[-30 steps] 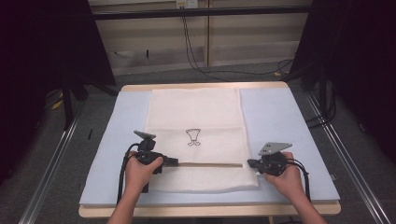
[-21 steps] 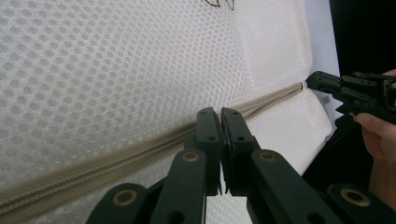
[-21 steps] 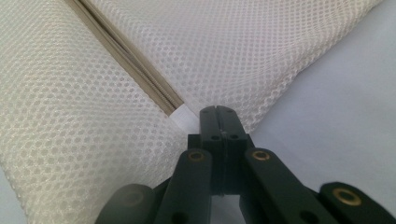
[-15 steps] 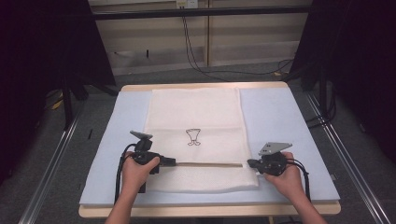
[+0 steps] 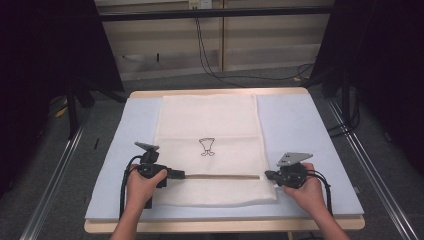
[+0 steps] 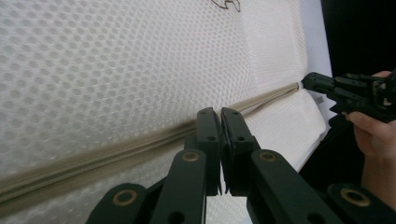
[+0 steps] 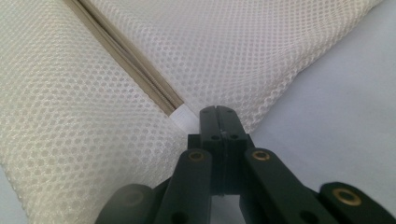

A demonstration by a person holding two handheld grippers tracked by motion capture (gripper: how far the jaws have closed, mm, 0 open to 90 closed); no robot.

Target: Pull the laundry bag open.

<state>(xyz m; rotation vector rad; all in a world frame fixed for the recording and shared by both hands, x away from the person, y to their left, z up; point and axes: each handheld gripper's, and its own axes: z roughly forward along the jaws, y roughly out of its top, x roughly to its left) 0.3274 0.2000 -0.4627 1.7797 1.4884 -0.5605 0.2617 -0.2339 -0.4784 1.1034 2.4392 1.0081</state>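
High view: I hold the mesh laundry bag (image 5: 207, 145) flat on the pale padded counter (image 5: 310, 130), its zipper (image 5: 220, 176) running across the near end. My left hand-held gripper (image 5: 181, 175) sits on the zipper's left part, my right hand-held gripper (image 5: 268, 175) at its right end.

Left gripper view: jaws clenched on the beige zipper line; what they pinch is hidden. Honeycomb mesh, soft and white.

Right gripper view: jaws pinched together at the white end tab (image 7: 183, 117). I judge the zipping barely begun.
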